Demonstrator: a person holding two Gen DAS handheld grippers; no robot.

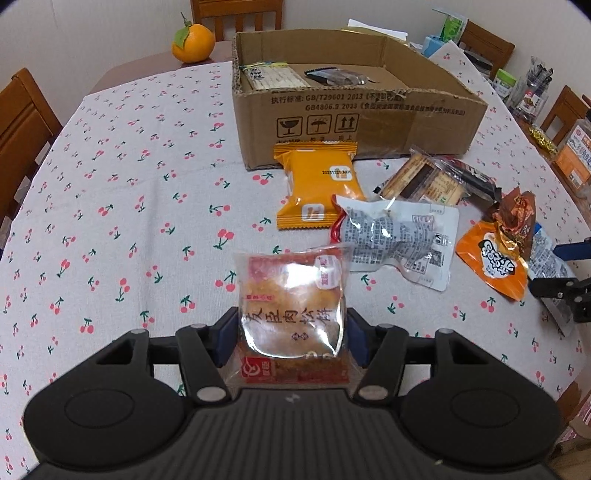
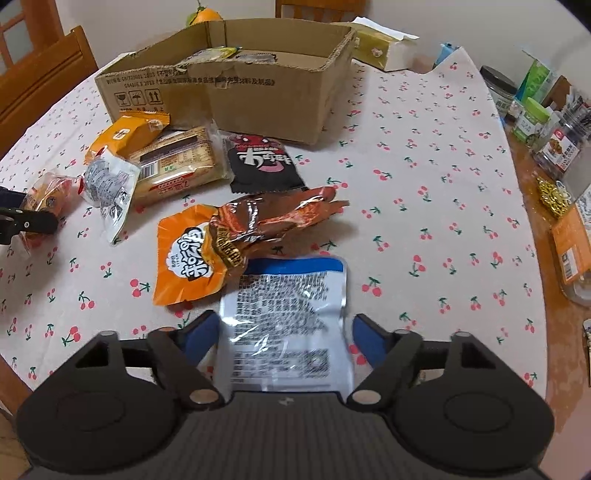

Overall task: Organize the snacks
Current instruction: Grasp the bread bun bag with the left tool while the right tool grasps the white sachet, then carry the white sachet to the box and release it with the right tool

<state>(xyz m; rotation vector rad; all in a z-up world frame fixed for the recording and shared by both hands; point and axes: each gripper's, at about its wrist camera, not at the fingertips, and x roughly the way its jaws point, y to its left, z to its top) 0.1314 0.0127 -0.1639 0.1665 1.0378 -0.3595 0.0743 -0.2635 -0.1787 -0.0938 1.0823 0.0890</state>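
- Clear plastic wrapped the meat-floss pastry packet (image 1: 291,314), which the left tool (image 1: 291,341) gripped between its blue pads, one against each side of the packet, above the tabletop (image 1: 110,184) with its cherry-print cloth.
- A silver and blue pouch (image 2: 286,325) lay printed side up between the fingers of the right tool (image 2: 286,339); its jaws stood wide, with a gap showing beside the right pad (image 2: 365,341), so they were not pressed onto the pouch.
- A brown cardboard box (image 1: 351,110) sat at the far side of the tabletop, open at the top, with a pale cracker pack (image 1: 273,75) and a dark wrapper (image 1: 332,75) inside it.
- Just in front of the box lay an orange packet (image 1: 317,188), and beside it a grey vacuum pack (image 1: 395,240).
- A biscuit pack (image 2: 177,166) lay next to a black packet (image 2: 264,164) with a cartoon face.
- An orange pouch (image 2: 188,258) lay touching a crumpled brown foil wrapper (image 2: 273,221), both just beyond the silver pouch.
- An orange fruit (image 1: 193,41) with a leaf sat beyond the box, near a wooden chair (image 1: 236,16).
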